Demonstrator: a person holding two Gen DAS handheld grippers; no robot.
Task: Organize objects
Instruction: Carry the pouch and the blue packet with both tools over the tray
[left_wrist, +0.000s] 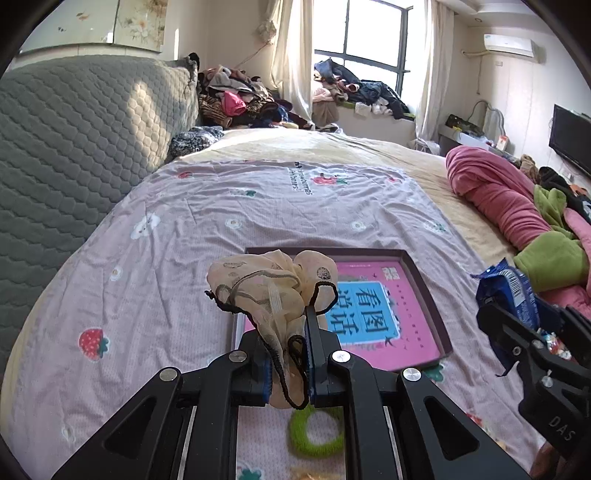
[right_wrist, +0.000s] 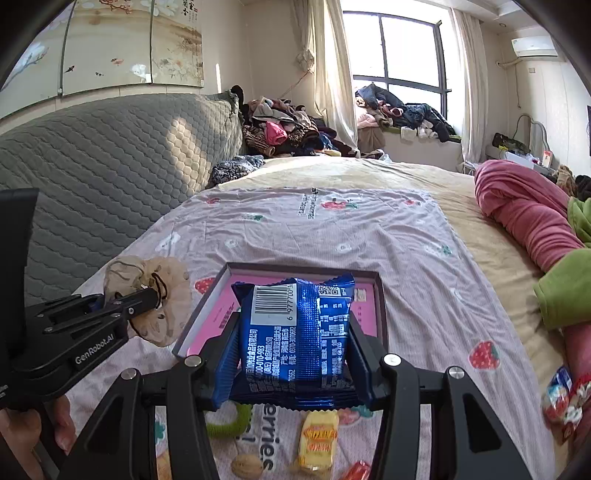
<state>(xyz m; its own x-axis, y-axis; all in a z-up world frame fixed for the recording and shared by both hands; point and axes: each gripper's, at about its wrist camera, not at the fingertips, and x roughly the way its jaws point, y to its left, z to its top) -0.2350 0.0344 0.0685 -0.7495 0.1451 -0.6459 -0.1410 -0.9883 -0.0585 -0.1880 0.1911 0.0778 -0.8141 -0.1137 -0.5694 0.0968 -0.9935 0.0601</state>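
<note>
Left gripper (left_wrist: 308, 321) clamps a beige scrunchie (left_wrist: 273, 291); right gripper (right_wrist: 295, 339) pinches a blue snack pack (right_wrist: 295, 332). Both hang above a pink-lined tray (left_wrist: 424, 291) on a strawberry-print sheet (left_wrist: 229, 206) over the bed (left_wrist: 369, 147). Grey headboard (left_wrist: 74, 129) left, clothes heaps by the window (left_wrist: 369, 33).

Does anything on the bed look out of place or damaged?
Nothing looks damaged. Small items lie loose on the sheet, outside the tray: a green ring, a yellow candy and a walnut.
</note>
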